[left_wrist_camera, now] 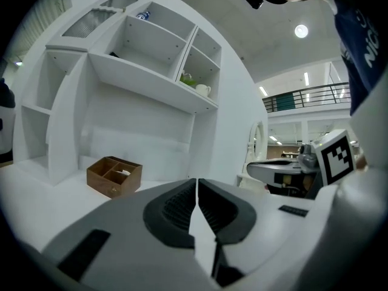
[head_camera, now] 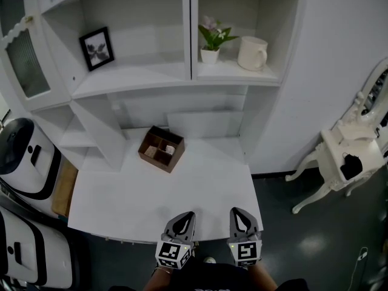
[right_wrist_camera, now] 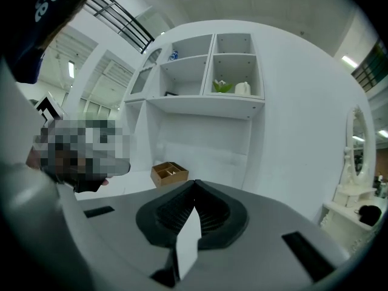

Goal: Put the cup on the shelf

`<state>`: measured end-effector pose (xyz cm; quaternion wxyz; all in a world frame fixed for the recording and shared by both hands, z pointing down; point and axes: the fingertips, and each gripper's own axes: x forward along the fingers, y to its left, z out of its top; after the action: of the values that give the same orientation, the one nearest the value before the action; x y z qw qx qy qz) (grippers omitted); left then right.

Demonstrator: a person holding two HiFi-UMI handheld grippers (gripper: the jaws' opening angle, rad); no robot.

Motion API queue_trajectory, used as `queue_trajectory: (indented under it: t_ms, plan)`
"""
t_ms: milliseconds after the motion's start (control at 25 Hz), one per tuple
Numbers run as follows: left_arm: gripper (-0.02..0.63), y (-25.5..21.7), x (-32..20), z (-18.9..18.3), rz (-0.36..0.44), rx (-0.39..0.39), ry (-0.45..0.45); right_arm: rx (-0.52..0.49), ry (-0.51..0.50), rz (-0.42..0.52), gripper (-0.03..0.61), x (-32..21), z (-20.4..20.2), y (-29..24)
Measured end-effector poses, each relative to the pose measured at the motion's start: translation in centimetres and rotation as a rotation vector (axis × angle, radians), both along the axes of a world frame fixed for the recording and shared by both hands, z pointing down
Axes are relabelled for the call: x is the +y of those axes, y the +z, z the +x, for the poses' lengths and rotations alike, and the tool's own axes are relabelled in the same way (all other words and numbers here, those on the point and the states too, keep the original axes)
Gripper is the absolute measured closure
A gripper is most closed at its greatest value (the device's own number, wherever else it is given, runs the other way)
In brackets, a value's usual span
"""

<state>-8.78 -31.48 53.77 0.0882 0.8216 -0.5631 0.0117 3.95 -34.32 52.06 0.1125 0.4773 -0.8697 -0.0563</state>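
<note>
A smooth white shelf unit (head_camera: pixel 151 77) backs a flat white table (head_camera: pixel 121 193), where the left gripper (head_camera: pixel 187 214) and right gripper (head_camera: pixel 236 211) hold ribbed jaws closed and empty near a square, compartmented wooden box (head_camera: pixel 161 149), and the glossy cylindrical cup (head_camera: pixel 251 53) stands in the upper right cubby.

The head view's bottom edge cuts off the person just behind the left tool (head_camera: pixel 189 214) and right tool (head_camera: pixel 235 212). Its left edge crops two white machines (head_camera: pixel 27 159), and its right edge crops a white carved stand (head_camera: pixel 351 147). Something pale lies in one compartment of the box (head_camera: pixel 162 148), too small to tell. The framed print (head_camera: pixel 97 48) is unreadable. In the left gripper view, a blue-and-white thing (left_wrist_camera: pixel 143 16) high on the shelf unit (left_wrist_camera: pixel 151 71) is too small to name, and the cup (left_wrist_camera: pixel 203 90) is tiny.
</note>
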Motion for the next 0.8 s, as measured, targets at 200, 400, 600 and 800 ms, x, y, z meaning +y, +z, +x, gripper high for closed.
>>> queue_trajectory:
  t_ms: [200, 400, 600, 800]
  plan:
    - [0.611, -0.29, -0.32, -0.67, 0.002, 0.029, -0.028, -0.008, -0.011, -0.004, 0.569, 0.19, -0.24, 0.26]
    - [0.611, -0.45, -0.32, -0.74, 0.007, 0.022, -0.029, -0.001, 0.000, -0.013, 0.569, 0.14, -0.07, 0.17]
    - [0.611, -0.42, -0.19, -0.53, 0.009, 0.016, -0.027, 0.008, 0.010, -0.019, 0.569, -0.05, 0.19, 0.02]
    - [0.611, -0.47, -0.06, -0.37, 0.018, -0.013, -0.027, -0.021, 0.021, -0.023, 0.571, -0.28, 0.64, -0.49]
